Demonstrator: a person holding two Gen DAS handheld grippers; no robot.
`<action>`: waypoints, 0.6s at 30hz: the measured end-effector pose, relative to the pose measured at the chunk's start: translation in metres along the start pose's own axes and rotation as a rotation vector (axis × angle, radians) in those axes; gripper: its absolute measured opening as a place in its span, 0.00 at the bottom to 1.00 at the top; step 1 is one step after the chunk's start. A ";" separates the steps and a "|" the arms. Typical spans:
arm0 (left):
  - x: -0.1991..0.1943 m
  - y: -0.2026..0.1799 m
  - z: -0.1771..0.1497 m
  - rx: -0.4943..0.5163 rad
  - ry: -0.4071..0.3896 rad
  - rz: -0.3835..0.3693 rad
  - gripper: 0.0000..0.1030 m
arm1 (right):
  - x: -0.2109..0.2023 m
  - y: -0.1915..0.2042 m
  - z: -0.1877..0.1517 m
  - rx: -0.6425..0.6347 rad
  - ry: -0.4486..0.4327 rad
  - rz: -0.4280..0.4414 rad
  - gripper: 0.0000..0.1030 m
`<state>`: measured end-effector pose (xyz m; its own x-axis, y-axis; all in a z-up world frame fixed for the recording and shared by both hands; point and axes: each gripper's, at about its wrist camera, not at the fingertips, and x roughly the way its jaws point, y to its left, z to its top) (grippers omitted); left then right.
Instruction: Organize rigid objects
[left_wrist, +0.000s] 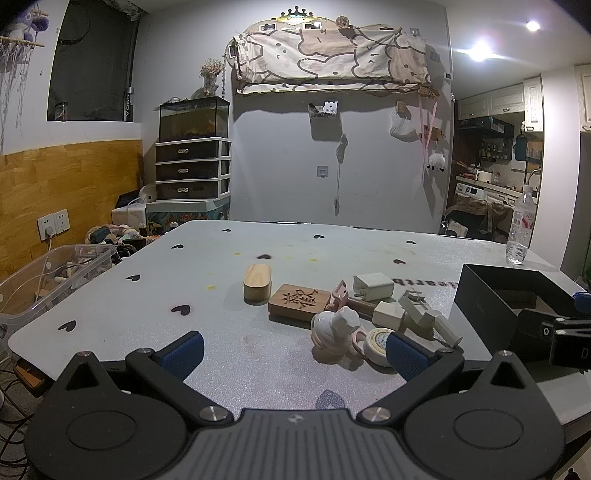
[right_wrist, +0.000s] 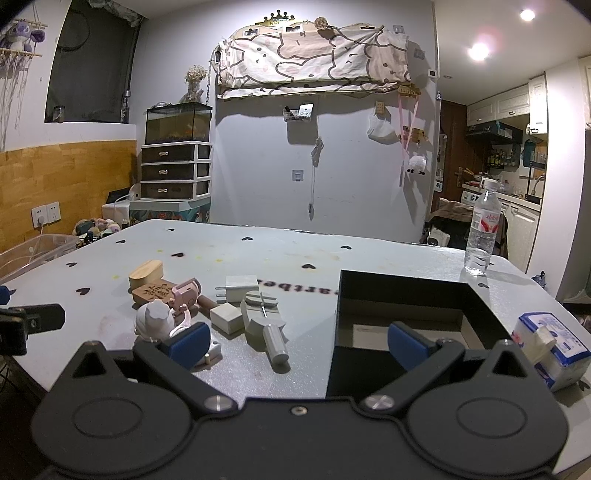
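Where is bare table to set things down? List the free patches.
Free: the far table beyond the wooden box, the left side beside it, and the strip before the left tool. The black box looks empty. Crowded: the cluster from the carved block to the black box.

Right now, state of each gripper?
Left gripper: open, holding nothing, above the table.
Right gripper: open, holding nothing, at the near edge of the black box.
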<state>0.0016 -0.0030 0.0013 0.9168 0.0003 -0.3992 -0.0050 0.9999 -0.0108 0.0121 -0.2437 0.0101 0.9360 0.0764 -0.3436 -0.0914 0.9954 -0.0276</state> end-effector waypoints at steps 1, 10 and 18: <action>0.000 0.000 0.000 0.000 0.000 0.000 1.00 | 0.000 0.000 0.000 0.000 0.000 0.001 1.00; 0.000 0.000 0.000 0.000 0.001 0.001 1.00 | -0.002 -0.001 0.002 0.001 0.000 0.000 1.00; -0.003 -0.005 0.003 -0.002 0.007 0.003 1.00 | 0.003 -0.016 -0.006 0.032 -0.015 -0.032 1.00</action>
<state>0.0002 -0.0082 0.0052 0.9140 0.0029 -0.4057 -0.0081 0.9999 -0.0111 0.0145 -0.2596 0.0037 0.9433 0.0452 -0.3289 -0.0506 0.9987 -0.0080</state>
